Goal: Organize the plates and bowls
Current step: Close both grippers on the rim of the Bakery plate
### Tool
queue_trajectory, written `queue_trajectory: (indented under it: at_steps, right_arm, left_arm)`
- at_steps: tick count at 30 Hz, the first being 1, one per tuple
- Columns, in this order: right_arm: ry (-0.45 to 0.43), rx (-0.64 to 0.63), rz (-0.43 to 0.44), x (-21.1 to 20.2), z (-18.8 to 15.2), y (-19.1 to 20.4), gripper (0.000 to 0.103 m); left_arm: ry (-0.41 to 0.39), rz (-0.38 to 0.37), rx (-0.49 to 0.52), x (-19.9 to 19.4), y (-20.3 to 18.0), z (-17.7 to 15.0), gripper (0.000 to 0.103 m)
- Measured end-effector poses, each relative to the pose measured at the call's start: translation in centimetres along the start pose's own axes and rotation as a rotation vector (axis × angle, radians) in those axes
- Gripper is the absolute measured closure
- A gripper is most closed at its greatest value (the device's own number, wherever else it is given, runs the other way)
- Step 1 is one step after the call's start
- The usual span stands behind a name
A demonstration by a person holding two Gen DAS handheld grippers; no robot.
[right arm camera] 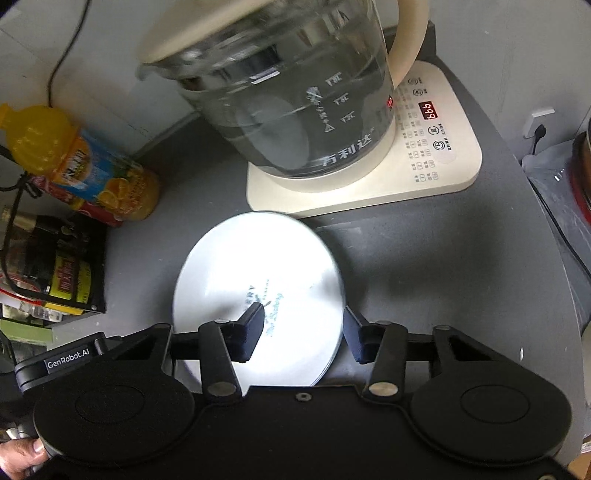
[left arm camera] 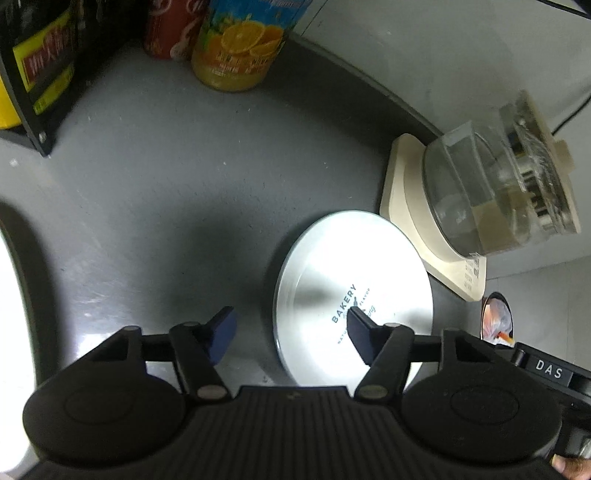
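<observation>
A round white plate printed "BAKERY" lies flat on the grey counter, just in front of the kettle base. My left gripper is open. Its right finger hangs over the plate's print and its left finger over bare counter, so the plate's left rim sits between them. In the right wrist view the same plate is overexposed. My right gripper is open, with its left finger over the plate's centre and its right finger just outside the right rim. Neither gripper holds anything.
A glass kettle stands on a cream control base behind the plate. An orange juice bottle, a red can and a black rack of packets stand at the back left. The counter's edge curves on the right.
</observation>
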State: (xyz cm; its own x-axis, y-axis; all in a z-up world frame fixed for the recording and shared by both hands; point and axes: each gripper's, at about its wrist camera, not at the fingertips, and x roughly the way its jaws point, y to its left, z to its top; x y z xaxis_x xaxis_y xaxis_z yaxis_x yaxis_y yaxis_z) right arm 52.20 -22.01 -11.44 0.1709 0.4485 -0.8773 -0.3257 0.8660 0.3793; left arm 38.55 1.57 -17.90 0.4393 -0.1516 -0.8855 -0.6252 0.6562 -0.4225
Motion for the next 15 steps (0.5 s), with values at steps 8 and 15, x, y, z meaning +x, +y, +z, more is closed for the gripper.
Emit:
queue_trajectory:
  at_steps: [8, 15]
  right_arm:
    - [0.083, -0.002, 0.005, 3.4, 1.6, -2.4, 0.059]
    - [0.145, -0.037, 0.013, 5.6, 2.1, -2.7, 0.070]
  left_arm:
    - [0.028, 0.022, -0.067, 2.8, 0.5, 0.0, 0.057]
    - [0.029, 0.017, -0.091, 3.8, 0.8, 0.4, 0.068]
